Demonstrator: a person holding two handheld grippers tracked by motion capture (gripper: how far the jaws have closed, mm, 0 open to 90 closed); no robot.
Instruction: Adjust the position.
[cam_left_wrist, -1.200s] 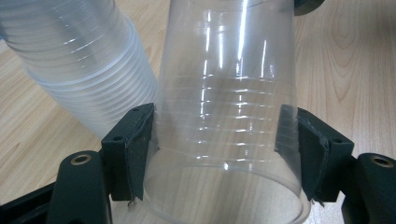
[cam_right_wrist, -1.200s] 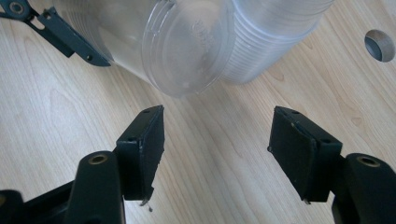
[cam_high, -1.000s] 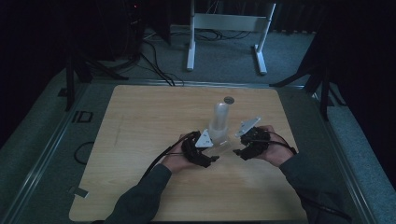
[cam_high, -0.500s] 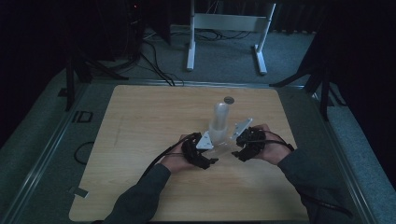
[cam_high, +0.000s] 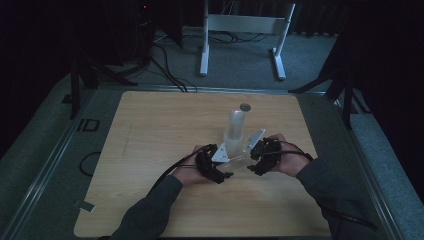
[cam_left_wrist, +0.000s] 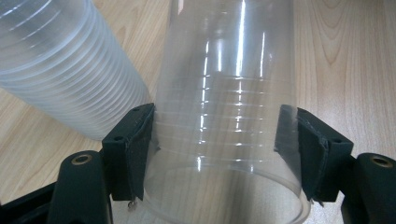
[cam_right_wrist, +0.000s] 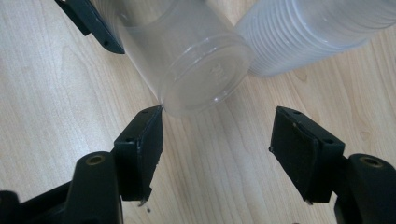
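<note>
Left gripper (cam_left_wrist: 219, 154) pinches a single clear plastic cup (cam_left_wrist: 224, 116) near its open rim, both black pads pressed on the cup's walls; the cup lies tilted on its side just above the light wooden table (cam_high: 165, 130), base pointing toward the right gripper (cam_right_wrist: 217, 140). Right gripper's jaws are spread with nothing between them and have just been opening a little more; one pad sits just beside the cup's base (cam_right_wrist: 205, 79), apart or barely touching, can't tell. Compared with a second ago the hands have hardly moved and the tall stack of nested translucent cups (cam_high: 235, 125) stands upright in the same spot, just behind both grippers. Likely the right side has let go of the separated cup, so the left now carries it alone and can set it down.
</note>
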